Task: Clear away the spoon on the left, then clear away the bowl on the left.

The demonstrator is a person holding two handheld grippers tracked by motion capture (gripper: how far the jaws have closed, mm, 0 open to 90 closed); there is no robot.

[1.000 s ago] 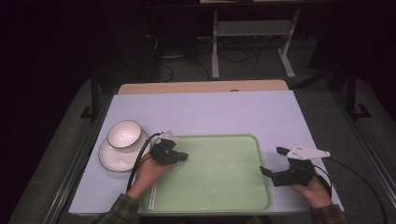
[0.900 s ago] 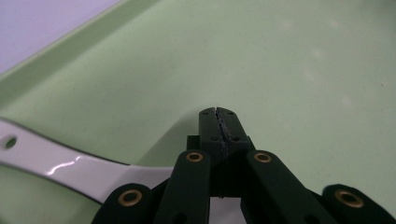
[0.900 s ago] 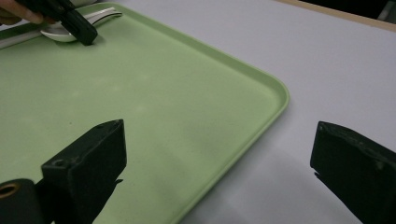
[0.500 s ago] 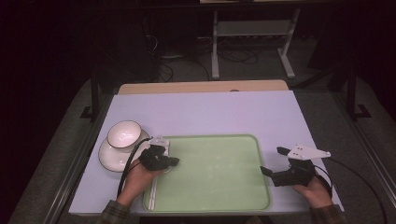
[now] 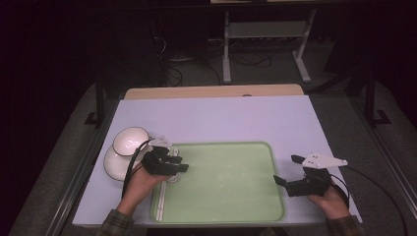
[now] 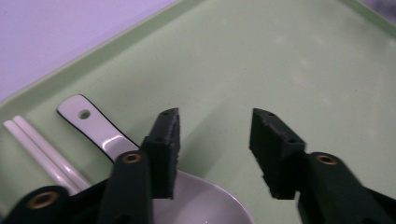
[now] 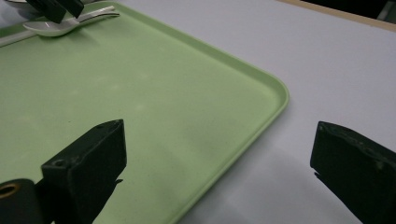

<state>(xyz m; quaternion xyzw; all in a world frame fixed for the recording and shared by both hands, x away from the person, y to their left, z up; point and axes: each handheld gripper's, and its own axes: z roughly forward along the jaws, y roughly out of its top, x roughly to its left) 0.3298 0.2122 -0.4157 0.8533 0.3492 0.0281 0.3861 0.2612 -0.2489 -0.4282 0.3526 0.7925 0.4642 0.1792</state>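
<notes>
A white ceramic spoon (image 6: 100,133) lies at the left end of the green tray (image 5: 231,184), next to a pair of white chopsticks (image 6: 39,144). My left gripper (image 5: 179,163) hovers just over the spoon's bowl (image 6: 205,203). Its jaws have just been opening and stand apart, with nothing pressed between the pads. In the right gripper view the spoon (image 7: 56,27) shows far off under that gripper. My right gripper (image 5: 286,169) is open at the tray's right rim (image 7: 275,93), one jaw over the tray and one over the table.
A white bowl (image 5: 130,140) rests on a white plate (image 5: 114,166) on the lavender tabletop (image 5: 221,118), just left of the tray. The chopsticks (image 5: 160,206) run along the tray's left wall. A cable trails from each gripper.
My left gripper has shifted a little left toward the tray's edge and lifted slightly. Its jaws, shut before, now stand apart above the spoon. The right hand has stayed put.
</notes>
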